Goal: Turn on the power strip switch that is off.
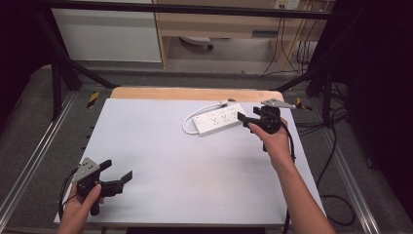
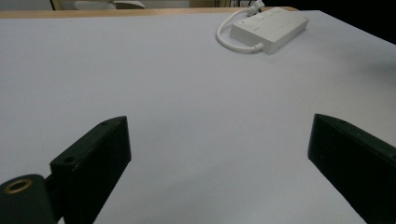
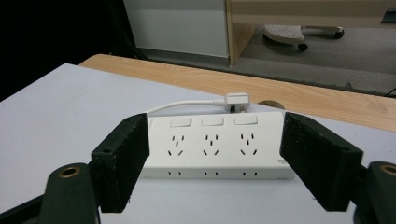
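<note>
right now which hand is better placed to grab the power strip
Right. The right gripper already has its open fingers on either side of the power strip; the left gripper sits open at the table's near left corner.

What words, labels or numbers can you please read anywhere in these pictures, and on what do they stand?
None can be read.
Power strip: a faint grey mark on its front edge near the right end, too small and blurred to read.

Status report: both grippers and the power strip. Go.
Left gripper open, idle over bare table near corner. Right gripper open, jaws flanking power strip, not yet closed. Strip flat, cord looped, plug behind. Nothing in the way.
</note>
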A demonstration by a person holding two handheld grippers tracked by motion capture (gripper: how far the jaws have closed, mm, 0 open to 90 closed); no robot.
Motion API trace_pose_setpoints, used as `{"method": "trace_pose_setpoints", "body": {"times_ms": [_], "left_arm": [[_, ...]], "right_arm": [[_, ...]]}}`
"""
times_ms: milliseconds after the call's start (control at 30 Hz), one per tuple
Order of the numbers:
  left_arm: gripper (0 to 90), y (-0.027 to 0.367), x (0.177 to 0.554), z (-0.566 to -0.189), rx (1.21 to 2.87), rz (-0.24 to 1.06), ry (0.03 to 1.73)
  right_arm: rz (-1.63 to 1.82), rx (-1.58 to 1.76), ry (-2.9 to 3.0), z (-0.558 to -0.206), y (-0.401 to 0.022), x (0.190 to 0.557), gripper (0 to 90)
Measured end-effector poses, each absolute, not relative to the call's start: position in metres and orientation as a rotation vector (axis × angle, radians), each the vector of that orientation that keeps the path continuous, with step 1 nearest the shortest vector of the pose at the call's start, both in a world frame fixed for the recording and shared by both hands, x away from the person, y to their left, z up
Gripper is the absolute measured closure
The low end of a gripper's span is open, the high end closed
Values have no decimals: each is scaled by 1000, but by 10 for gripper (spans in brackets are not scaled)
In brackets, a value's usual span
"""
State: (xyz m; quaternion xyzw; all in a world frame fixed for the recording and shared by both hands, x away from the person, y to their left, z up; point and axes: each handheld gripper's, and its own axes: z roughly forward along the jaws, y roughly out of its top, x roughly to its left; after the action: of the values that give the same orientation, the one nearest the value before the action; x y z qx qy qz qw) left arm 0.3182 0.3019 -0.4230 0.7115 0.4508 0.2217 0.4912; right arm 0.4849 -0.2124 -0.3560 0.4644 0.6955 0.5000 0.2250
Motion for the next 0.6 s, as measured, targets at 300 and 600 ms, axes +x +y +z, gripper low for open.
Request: {"method": "trace_pose_setpoints", "body": {"times_ms": [300, 600], "left_arm": [[60, 302, 318, -423, 1729, 539, 1096], [60, 302, 318, -423, 1730, 536, 1095]], "right_arm": [[1387, 1266, 1915, -353, -217, 472, 154], [1409, 1252, 1924, -353, -221, 462, 57]]}}
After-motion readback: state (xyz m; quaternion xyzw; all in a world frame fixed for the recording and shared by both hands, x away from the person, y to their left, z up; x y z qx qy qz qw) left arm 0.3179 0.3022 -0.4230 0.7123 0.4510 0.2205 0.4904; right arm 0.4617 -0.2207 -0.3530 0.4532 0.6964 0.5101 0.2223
